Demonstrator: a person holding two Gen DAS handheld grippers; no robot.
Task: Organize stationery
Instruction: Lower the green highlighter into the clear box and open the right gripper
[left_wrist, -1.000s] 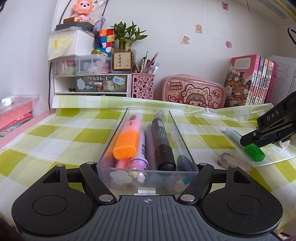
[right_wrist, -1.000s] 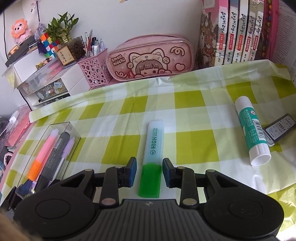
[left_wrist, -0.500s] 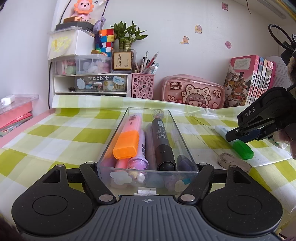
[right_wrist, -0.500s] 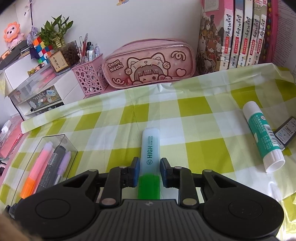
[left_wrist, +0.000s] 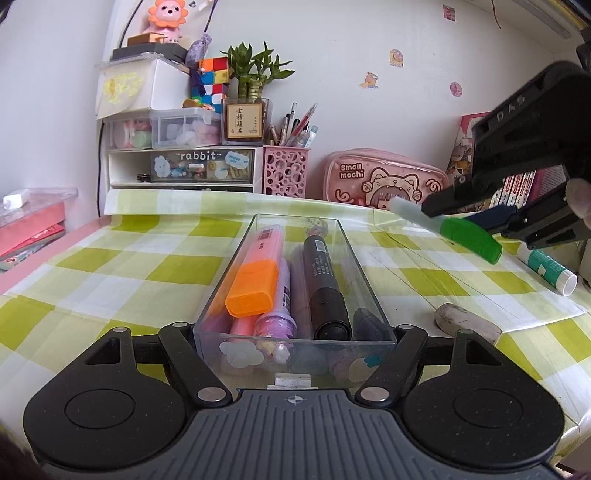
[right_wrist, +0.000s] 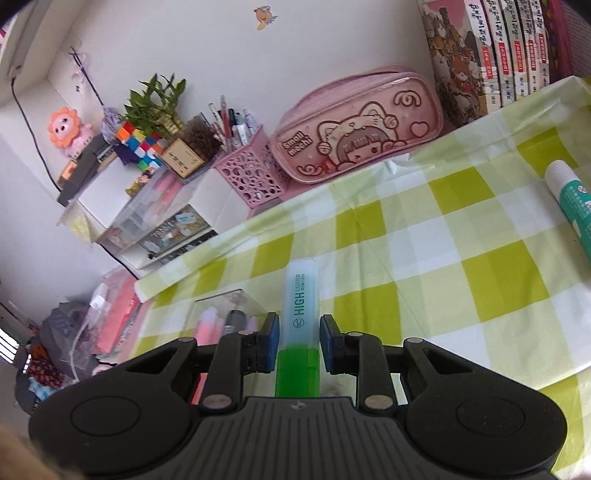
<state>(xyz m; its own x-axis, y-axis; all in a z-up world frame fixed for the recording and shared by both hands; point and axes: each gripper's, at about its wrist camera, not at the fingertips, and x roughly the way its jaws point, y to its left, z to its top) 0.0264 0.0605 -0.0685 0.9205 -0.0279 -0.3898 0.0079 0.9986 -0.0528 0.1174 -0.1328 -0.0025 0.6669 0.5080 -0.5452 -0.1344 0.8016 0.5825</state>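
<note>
Right tongs (right_wrist: 297, 341) had just squeezed in and clamped the green highlighter (right_wrist: 300, 325), holding it clear above the checked tabletop (right_wrist: 461, 266), beside the clear tray (left_wrist: 295, 280). Left tongs (left_wrist: 295, 341) gripped that tray's near end, markers lying packed inside.

left tongs (left_wrist: 294, 334): clamped, level | right tongs (right_wrist: 298, 341): clamped, raised, seemingly rolled

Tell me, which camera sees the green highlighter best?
The right wrist view: the green highlighter runs up the middle, label readable, clamped between the right gripper pads. The left wrist view shows it small at the edge, lifted above the tablecloth, partly hidden by that gripper.
</note>
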